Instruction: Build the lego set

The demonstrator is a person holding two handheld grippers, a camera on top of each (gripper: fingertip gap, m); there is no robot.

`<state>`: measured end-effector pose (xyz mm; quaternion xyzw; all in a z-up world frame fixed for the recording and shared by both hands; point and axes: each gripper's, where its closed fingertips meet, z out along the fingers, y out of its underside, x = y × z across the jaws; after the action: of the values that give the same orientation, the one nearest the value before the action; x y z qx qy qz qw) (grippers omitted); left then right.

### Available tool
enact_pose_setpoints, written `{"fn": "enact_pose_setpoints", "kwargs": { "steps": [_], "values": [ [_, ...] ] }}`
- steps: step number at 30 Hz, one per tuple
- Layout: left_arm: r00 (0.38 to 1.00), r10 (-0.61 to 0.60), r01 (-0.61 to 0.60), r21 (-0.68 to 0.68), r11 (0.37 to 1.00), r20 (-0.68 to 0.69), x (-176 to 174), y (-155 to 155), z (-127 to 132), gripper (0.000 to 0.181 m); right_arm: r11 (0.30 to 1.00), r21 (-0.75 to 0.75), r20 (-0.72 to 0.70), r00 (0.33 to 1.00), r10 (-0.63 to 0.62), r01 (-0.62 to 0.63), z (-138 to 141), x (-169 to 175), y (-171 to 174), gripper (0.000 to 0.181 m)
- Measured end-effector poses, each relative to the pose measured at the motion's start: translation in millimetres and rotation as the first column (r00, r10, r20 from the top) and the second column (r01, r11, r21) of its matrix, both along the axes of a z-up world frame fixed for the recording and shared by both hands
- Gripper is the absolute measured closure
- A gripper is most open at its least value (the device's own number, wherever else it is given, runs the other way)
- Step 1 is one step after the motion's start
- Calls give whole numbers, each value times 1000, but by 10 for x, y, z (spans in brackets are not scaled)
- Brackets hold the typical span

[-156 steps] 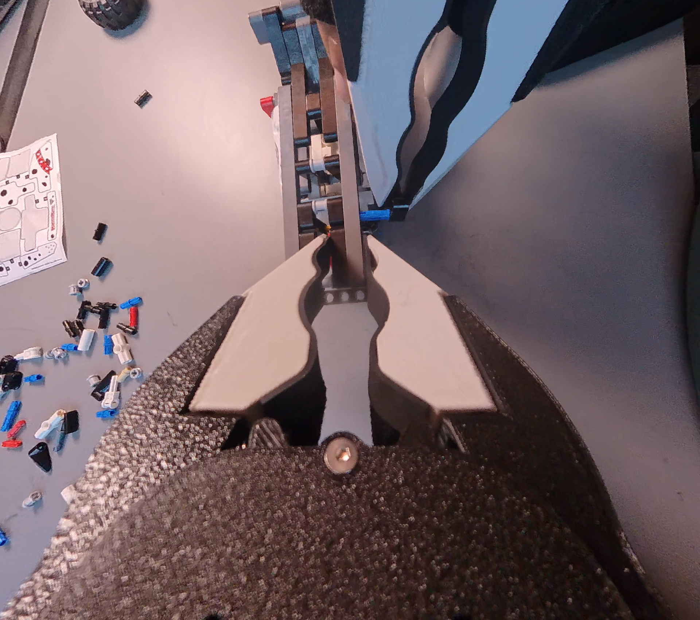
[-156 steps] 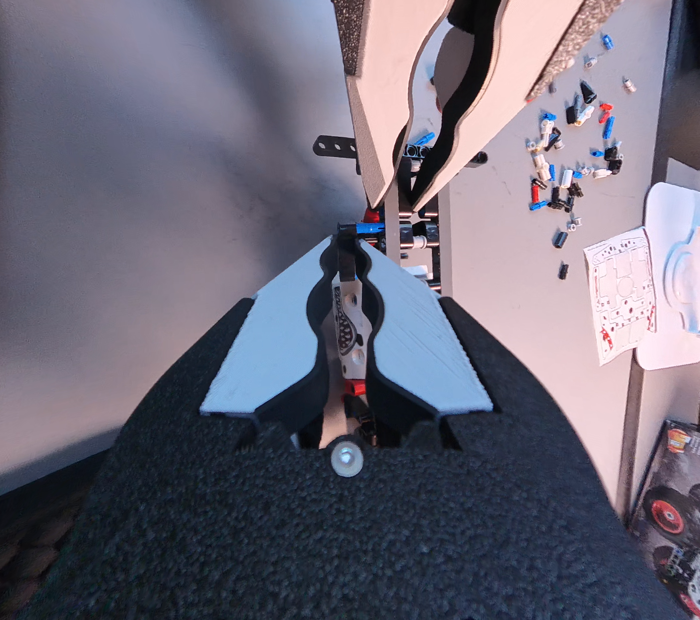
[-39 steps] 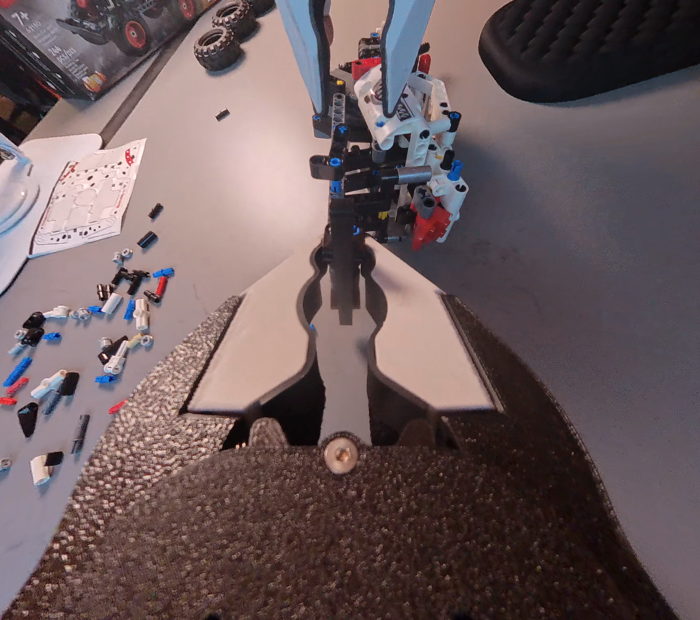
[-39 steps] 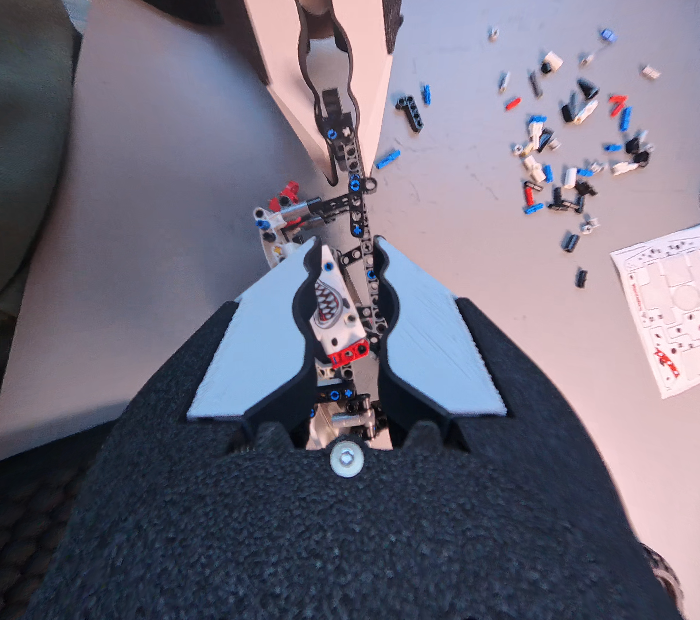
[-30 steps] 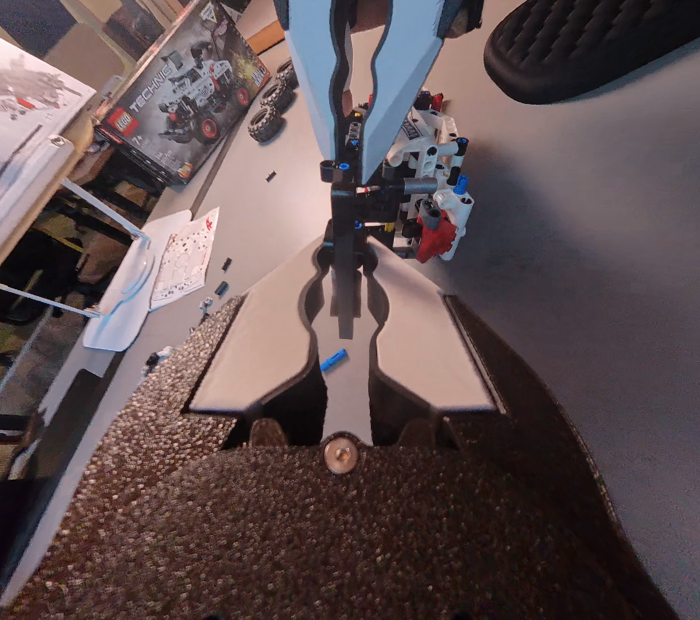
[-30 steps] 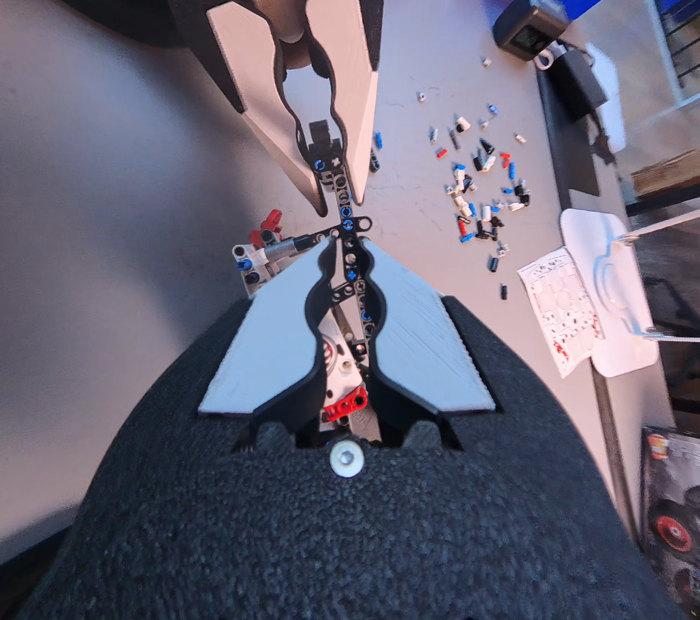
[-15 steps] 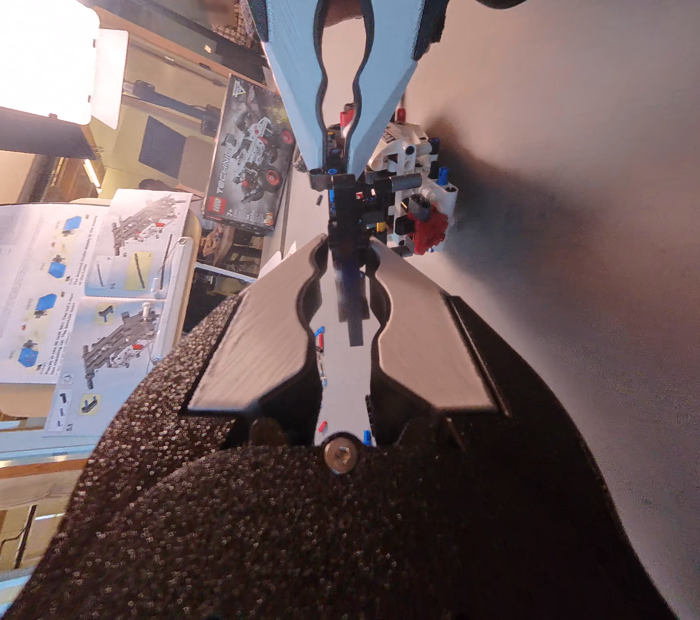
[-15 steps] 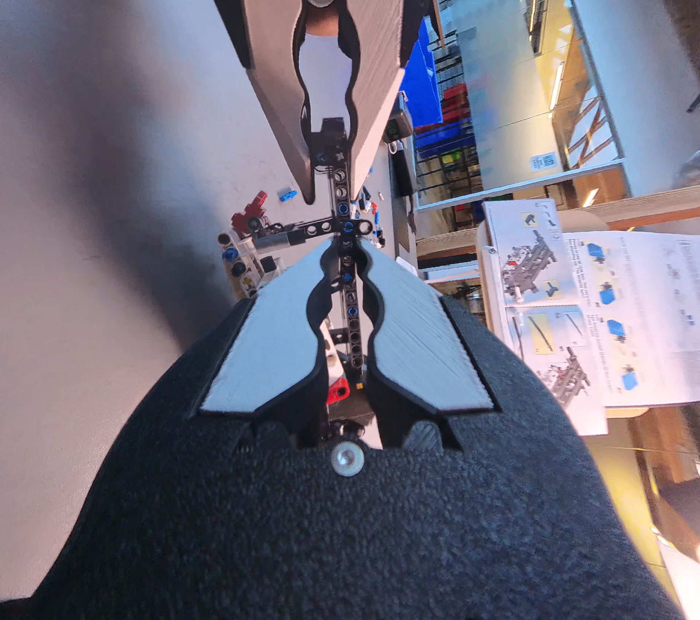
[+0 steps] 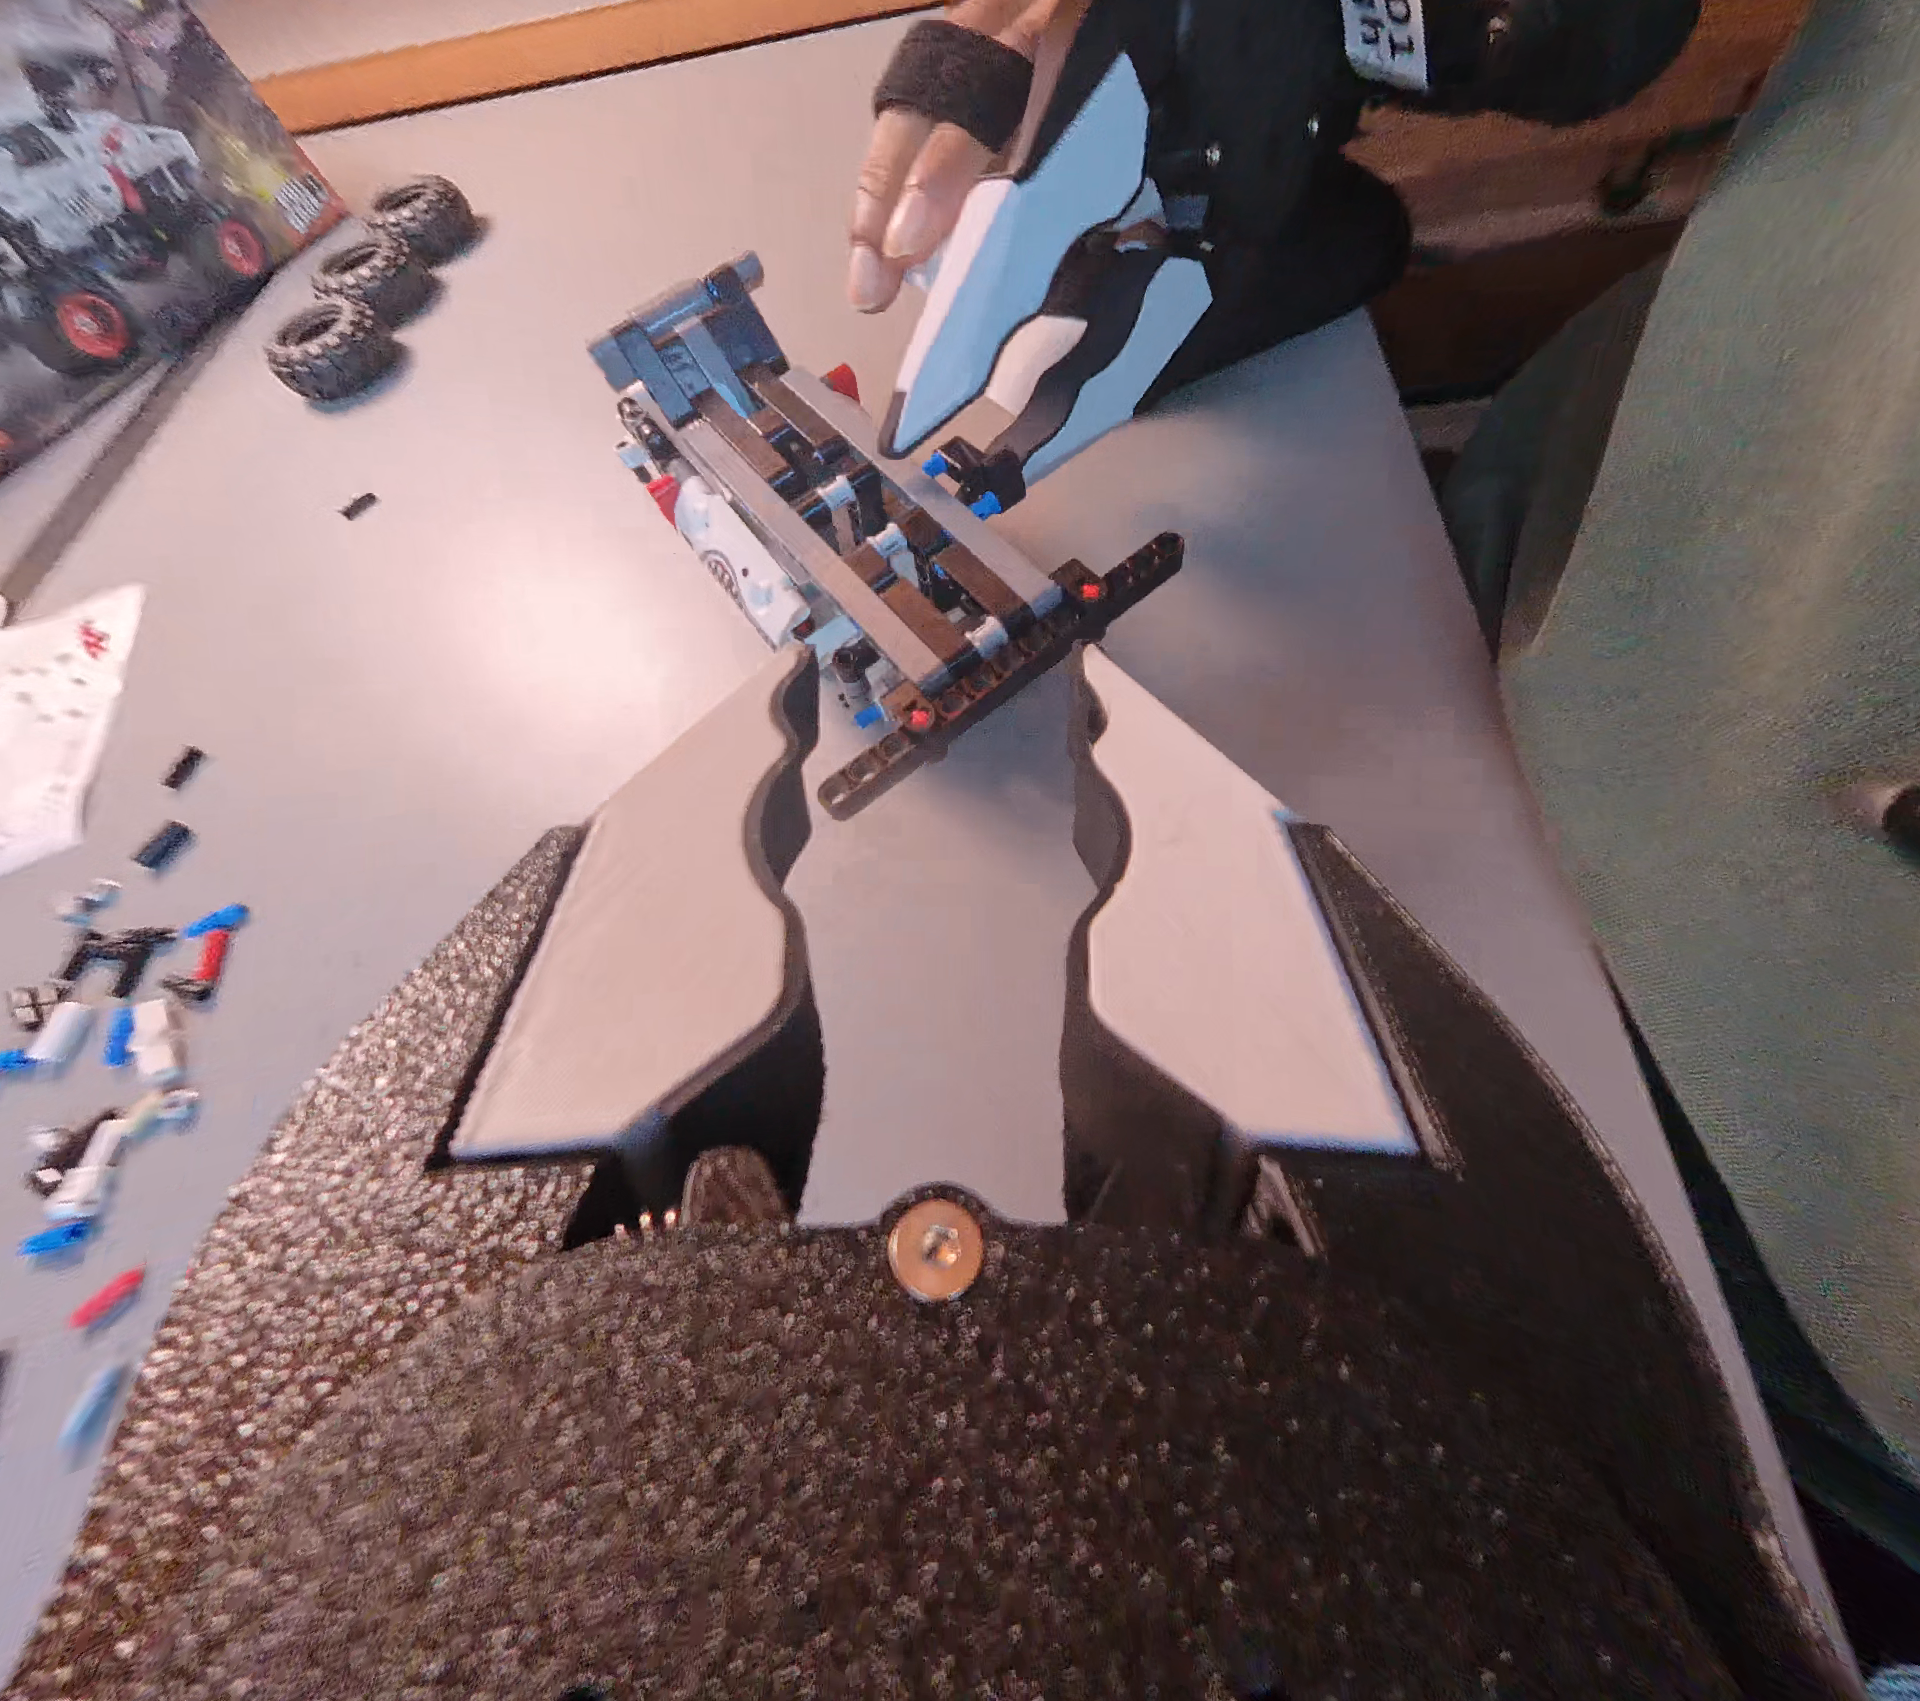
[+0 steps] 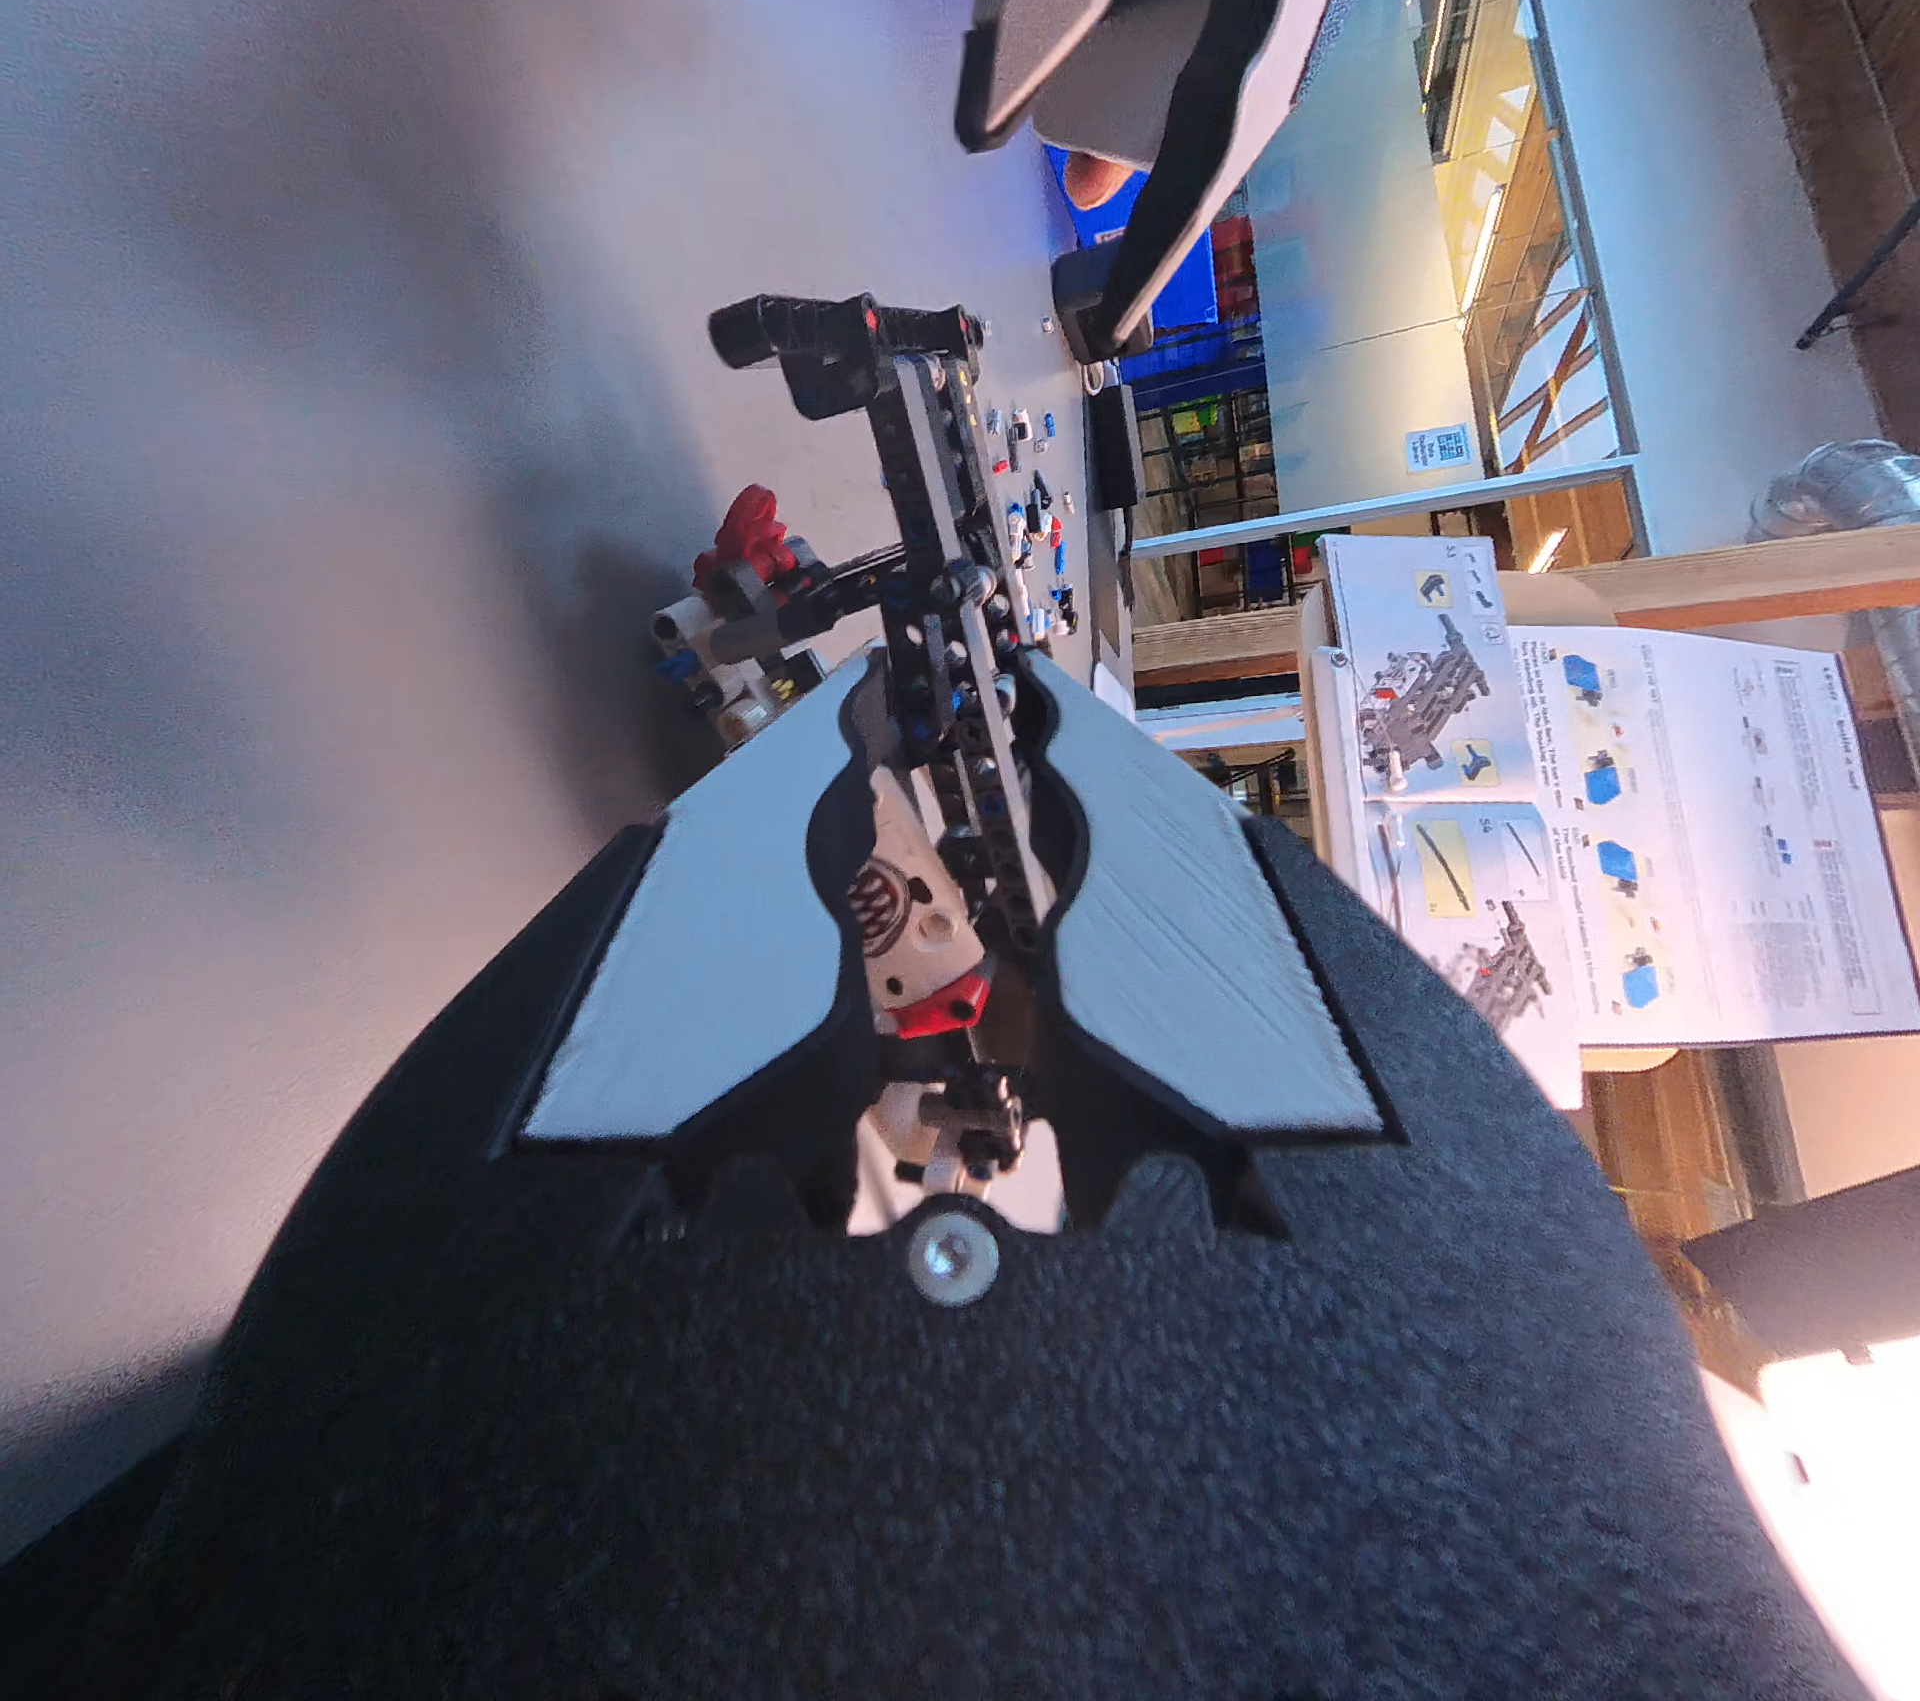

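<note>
The chassis [image 9: 831, 529], a long frame of grey and black beams with a white toothed panel along one side, is the landmark here. It is held at its far end by the right gripper [image 10: 951, 695], whose jaws are closed on the beams, with the white panel and a red piece lying between the fingers nearer the camera in the right wrist view. The left gripper [image 9: 940, 695] stands with its jaws spread wide at the chassis's near end, gripping nothing; the black cross beam [image 9: 997, 675] with red pins lies across the gap between its fingertips. Whether that beam touches either finger cannot be told. The table [image 9: 468, 612] is below the chassis; whether the frame rests on it or hangs above it is unclear. Left of the chassis lie three tyres [image 9: 364, 290], the box [image 9: 94, 197] beyond them, and loose pins [image 9: 125, 1007] nearer the camera. With one grip only, at one end, the long frame could pivot or sag, and the cross beam, which sticks out to both sides, could catch on a left finger and be levered off its pins. If the right jaws squeeze across the panel rather than the beams, the panel could pop loose. A dropped pin would be hard to tell from the scatter by the chassis.
</note>
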<state>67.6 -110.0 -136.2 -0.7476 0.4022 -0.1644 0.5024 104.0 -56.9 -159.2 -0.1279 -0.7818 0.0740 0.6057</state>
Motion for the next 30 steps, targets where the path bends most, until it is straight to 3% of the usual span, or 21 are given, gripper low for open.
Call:
{"fn": "enact_pose_setpoints", "kwargs": {
  "steps": [5,8,12,17,22,30],
  "values": [
    [989,-58,86,-212,973,135,9,147,-118,128,996,-65,46,998,-50,53,-43,162,59,150],
    [982,-113,159,-330,931,153,53,156,-276,126,958,-251,115,987,-113,139,-62,314,122,145],
    [977,-128,176,-314,933,169,168,154,-298,148,809,-526,196,963,-185,262,-32,460,77,149],
    [979,-23,86,-313,946,202,301,173,-290,150,605,-723,234,942,-239,334,52,490,58,155],
    [970,98,-25,-306,952,223,430,215,-285,152,404,-846,303,937,-172,348,51,496,-9,155],
    [942,196,-105,-318,942,271,511,303,-259,153,401,-833,347,924,-158,382,-31,537,14,163]
  ]
}}
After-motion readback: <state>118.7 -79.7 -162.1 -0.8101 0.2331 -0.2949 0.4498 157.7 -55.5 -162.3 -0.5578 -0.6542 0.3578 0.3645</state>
